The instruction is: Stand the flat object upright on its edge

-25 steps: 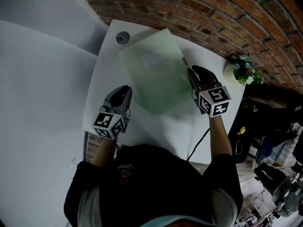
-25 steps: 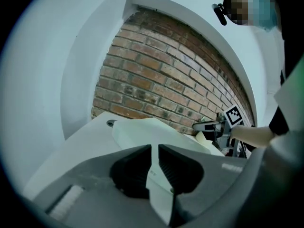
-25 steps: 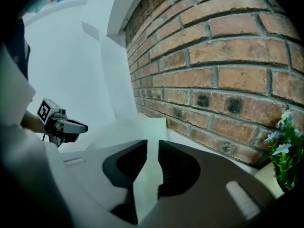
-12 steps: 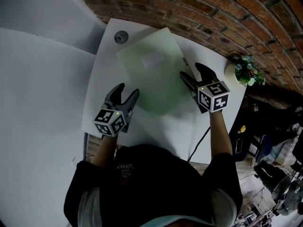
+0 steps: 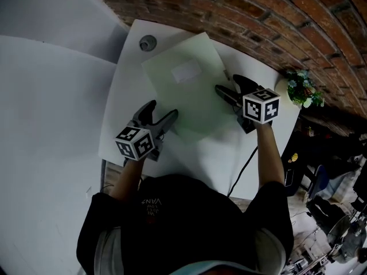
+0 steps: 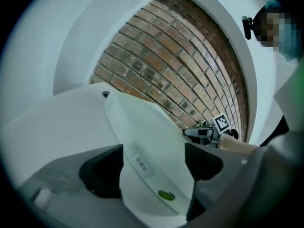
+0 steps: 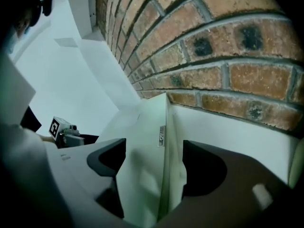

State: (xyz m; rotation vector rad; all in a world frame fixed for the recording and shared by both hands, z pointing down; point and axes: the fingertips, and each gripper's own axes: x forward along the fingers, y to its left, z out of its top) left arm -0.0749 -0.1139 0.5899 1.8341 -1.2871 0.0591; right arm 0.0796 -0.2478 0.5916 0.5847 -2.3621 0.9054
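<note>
As the left gripper (image 5: 162, 112) and right gripper (image 5: 226, 83), shut a second earlier, were being opened wide, each with an edge of the folder (image 5: 183, 93) between its jaws, the folder was left flat on the table (image 5: 129, 96), apparently ungripped, uprighting not begun.

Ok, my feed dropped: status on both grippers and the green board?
Left gripper opening, green board near corner between its jaws. Right gripper opening, astride its right edge. Board flat on table. Nothing in the way.
</note>
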